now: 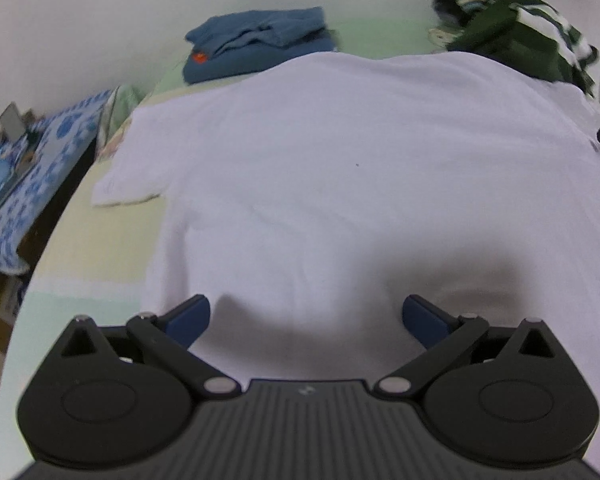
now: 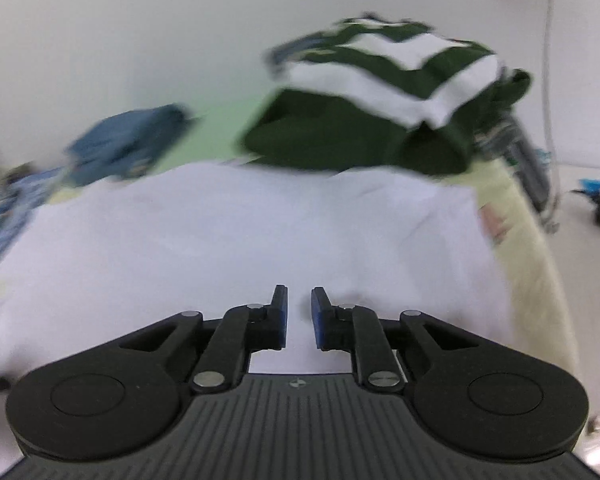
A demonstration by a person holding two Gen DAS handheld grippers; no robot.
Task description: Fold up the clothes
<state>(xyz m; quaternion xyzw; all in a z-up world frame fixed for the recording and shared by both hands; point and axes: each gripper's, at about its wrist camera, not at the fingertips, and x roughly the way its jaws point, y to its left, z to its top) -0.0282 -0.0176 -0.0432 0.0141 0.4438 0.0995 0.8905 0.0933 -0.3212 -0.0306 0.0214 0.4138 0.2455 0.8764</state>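
Jaws: left gripper (image 1: pixel 306 316) wide apart, right gripper (image 2: pixel 299 318) narrowly parted, both empty. White T-shirt (image 1: pixel 340 184) flat on bed (image 1: pixel 100 248), long axis running away from both cameras. Left view alone shows its sleeve (image 1: pixel 128 190); right view alone, cables (image 2: pixel 550 80).

White T-shirt (image 1: pixel 340 168); blue folded garments (image 1: pixel 260 42); dark green, white-striped garment (image 2: pixel 380 108); blue-and-white patterned cloth (image 1: pixel 32 168); blue pads (image 1: pixel 190 320).

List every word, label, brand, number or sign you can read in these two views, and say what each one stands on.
No text can be read.
Red patch on the blue folded clothes: too small and blurred to read.
Small emblem on the left gripper body, and one on the right gripper: a mark, no legible letters.
White shirt: no print visible.
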